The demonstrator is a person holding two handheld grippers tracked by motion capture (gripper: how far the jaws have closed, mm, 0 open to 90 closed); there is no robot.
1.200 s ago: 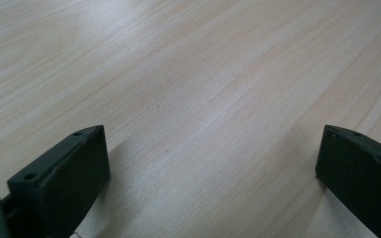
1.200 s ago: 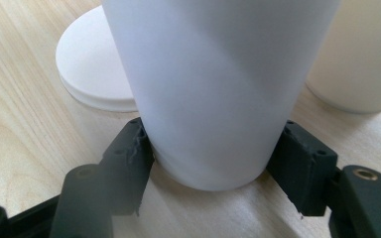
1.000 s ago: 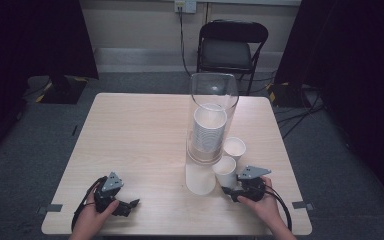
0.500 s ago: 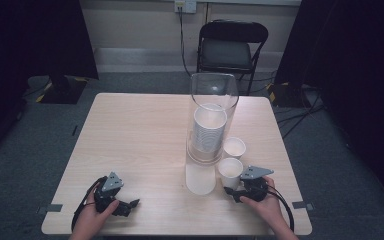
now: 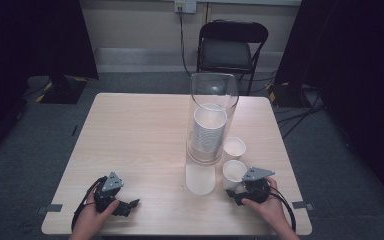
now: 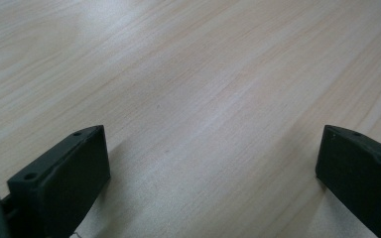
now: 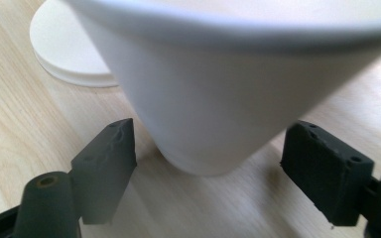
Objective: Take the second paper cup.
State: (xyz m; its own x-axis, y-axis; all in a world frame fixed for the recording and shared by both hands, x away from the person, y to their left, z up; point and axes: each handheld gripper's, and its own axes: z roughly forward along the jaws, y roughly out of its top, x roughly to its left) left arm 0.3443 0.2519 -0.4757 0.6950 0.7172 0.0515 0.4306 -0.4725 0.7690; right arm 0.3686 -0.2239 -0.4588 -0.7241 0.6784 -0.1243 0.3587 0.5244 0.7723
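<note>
A white paper cup (image 7: 218,84) stands upright on the table between the jaws of my right gripper (image 7: 213,136). The jaws have just been opening, and a gap shows between each pad (image 7: 104,166) and the cup wall. From above, this near cup (image 5: 234,171) sits just ahead of the right gripper (image 5: 236,190). A second paper cup (image 5: 234,148) stands behind it. A tall clear tube (image 5: 212,115) holds a stack of cups above a white base (image 5: 200,179). My left gripper (image 5: 129,204) rests at the front left, jaws wide open over bare wood (image 6: 213,144).
The wooden table (image 5: 135,135) has its front edge close to both hands. The round white base (image 7: 67,49) of the tube lies just beyond the near cup. A black chair (image 5: 232,47) stands behind the table. Dark curtains hang at both sides.
The near cup has shifted slightly to the right, beside the tube's base. The right gripper's jaws now stand off it. Neither hand has moved.
</note>
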